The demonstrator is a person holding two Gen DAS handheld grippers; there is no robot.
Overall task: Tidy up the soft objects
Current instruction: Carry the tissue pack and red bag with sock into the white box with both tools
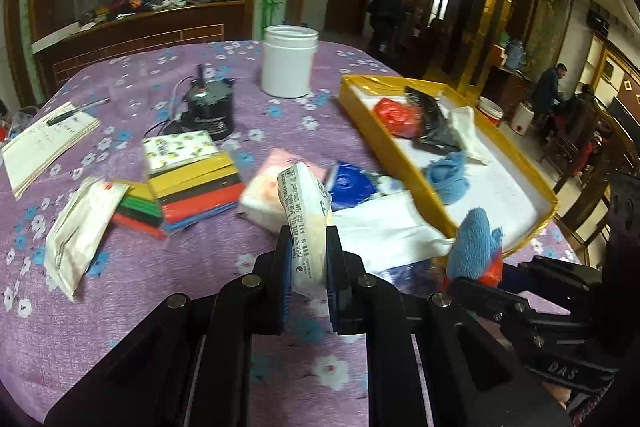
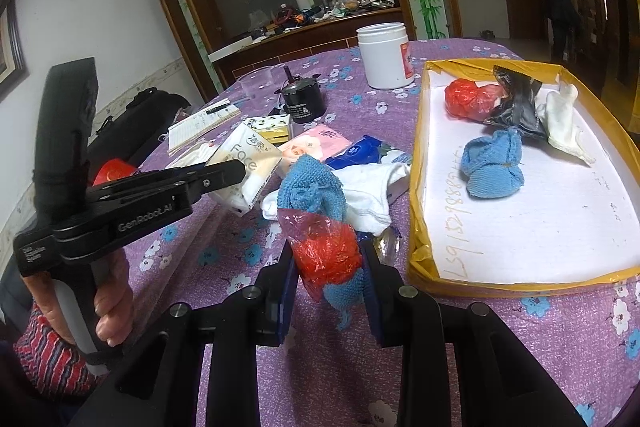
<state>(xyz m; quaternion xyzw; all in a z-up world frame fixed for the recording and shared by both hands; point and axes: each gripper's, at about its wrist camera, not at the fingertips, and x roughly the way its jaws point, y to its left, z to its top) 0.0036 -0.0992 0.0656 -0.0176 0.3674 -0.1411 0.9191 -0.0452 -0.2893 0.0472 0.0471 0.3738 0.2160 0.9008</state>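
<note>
left gripper (image 1: 307, 259) clamps cream tissue pack (image 1: 304, 211) | right gripper (image 2: 330, 279) clamps blue cloth (image 2: 310, 187), red bag (image 2: 326, 253)

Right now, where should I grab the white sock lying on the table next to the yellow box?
Pinch the puffy middle fold of the white sock from above. It lies flat and crumpled, so that raised fold is the easiest part to grip. Come from the near side; the yellow box crowds its right edge and the blue cloth overlaps its left.
</note>
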